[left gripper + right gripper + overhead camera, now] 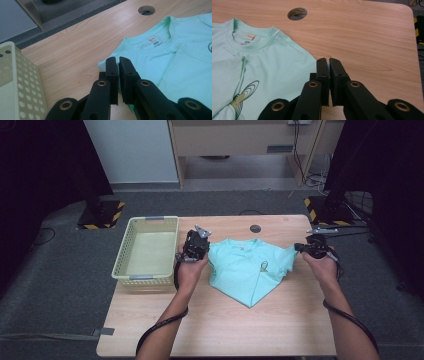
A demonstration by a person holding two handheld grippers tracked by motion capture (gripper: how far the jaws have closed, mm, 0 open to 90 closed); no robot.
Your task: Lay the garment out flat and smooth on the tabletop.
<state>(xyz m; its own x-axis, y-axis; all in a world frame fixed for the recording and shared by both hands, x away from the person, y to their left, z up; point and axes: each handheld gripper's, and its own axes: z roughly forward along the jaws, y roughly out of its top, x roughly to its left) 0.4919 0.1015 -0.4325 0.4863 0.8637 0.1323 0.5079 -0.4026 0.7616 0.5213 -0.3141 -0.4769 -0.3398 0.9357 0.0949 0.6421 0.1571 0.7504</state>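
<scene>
Mint-green cotton, a T-shirt, lies partly folded at the middle of the wooden table, its collar toward the far edge and its lowest fold pointing toward the near edge. The left gripper sits at the shirt's left edge, jaws clamped together on the fabric of the left shoulder corner, as the left gripper view shows. The right gripper sits at the shirt's right edge; its jaws are likewise pressed together with the right sleeve fabric pinched between them.

Open room: bare tabletop extends near of the shirt to the near edge, and a strip runs along the far edge around the round cable hole. The right gripper is close to the table's right edge.

Container: a pale yellow perforated basket stands at the table's far left, just left of the left gripper.

Hidden: the shirt's front print is partly covered by a fold.
</scene>
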